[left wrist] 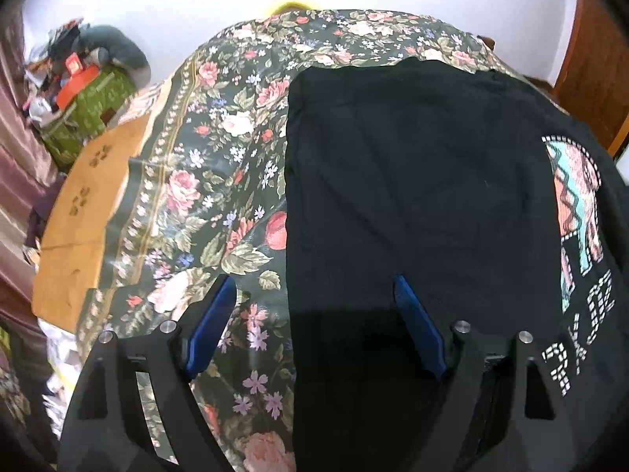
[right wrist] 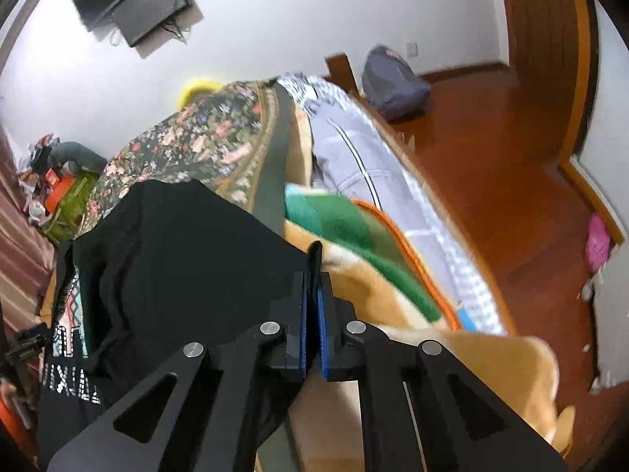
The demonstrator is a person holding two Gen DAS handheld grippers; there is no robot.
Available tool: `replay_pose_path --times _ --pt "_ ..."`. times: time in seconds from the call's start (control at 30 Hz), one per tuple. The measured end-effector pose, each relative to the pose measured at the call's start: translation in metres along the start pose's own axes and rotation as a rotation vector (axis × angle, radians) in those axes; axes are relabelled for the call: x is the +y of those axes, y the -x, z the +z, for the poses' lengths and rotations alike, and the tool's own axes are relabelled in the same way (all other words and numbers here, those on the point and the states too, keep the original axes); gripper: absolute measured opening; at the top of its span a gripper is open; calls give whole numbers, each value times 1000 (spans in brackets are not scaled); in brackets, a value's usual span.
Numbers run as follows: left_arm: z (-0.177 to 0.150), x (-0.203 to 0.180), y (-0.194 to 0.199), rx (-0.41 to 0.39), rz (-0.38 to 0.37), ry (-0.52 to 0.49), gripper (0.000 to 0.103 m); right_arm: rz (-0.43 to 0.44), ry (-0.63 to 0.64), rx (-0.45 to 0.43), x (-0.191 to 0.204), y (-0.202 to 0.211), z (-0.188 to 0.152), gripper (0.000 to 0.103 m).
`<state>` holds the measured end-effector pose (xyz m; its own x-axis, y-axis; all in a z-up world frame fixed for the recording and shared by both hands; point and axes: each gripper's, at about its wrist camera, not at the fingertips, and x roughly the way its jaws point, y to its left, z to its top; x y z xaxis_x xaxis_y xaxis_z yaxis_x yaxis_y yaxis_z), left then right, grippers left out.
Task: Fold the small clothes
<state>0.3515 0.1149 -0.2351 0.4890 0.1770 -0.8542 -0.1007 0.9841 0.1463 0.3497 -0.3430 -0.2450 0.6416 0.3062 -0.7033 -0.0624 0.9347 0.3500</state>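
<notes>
A black T-shirt (left wrist: 412, 181) with a pastel print and dotted letters on its right side lies spread on a floral cloth (left wrist: 204, 149). My left gripper (left wrist: 313, 281) stands open just above it. The shirt's left edge runs between the two blue pads (left wrist: 212, 326), which touch nothing. In the right wrist view the same black T-shirt (right wrist: 177, 259) lies at the left, print toward the lower left. My right gripper (right wrist: 313, 275) is shut on the shirt's right edge, and a tuft of black fabric pokes up between the pads.
A tan blanket (right wrist: 452, 358) with green and orange parts lies right of the shirt, beside a grey quilted cover (right wrist: 354, 149). A tan paw-print sheet (left wrist: 86, 204) borders the floral cloth. Clutter (left wrist: 74, 90) sits at the far left, a grey backpack (right wrist: 393, 78) on the wooden floor.
</notes>
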Motion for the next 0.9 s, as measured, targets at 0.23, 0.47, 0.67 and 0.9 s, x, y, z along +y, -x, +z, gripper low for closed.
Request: replay_pose_path --times 0.23,0.47,0.67,0.9 --pt "-6 1 14 2 6 -18 82 -4 106 -99 24 47 56 2" --pt "-13 9 33 -41 36 -29 82 18 258 -167 90 80 107 2" --pt "-18 19 48 -75 31 -21 82 107 337 -136 161 66 115 2" --pt "-29 26 56 -87 22 -26 82 210 436 -36 240 15 82 2"
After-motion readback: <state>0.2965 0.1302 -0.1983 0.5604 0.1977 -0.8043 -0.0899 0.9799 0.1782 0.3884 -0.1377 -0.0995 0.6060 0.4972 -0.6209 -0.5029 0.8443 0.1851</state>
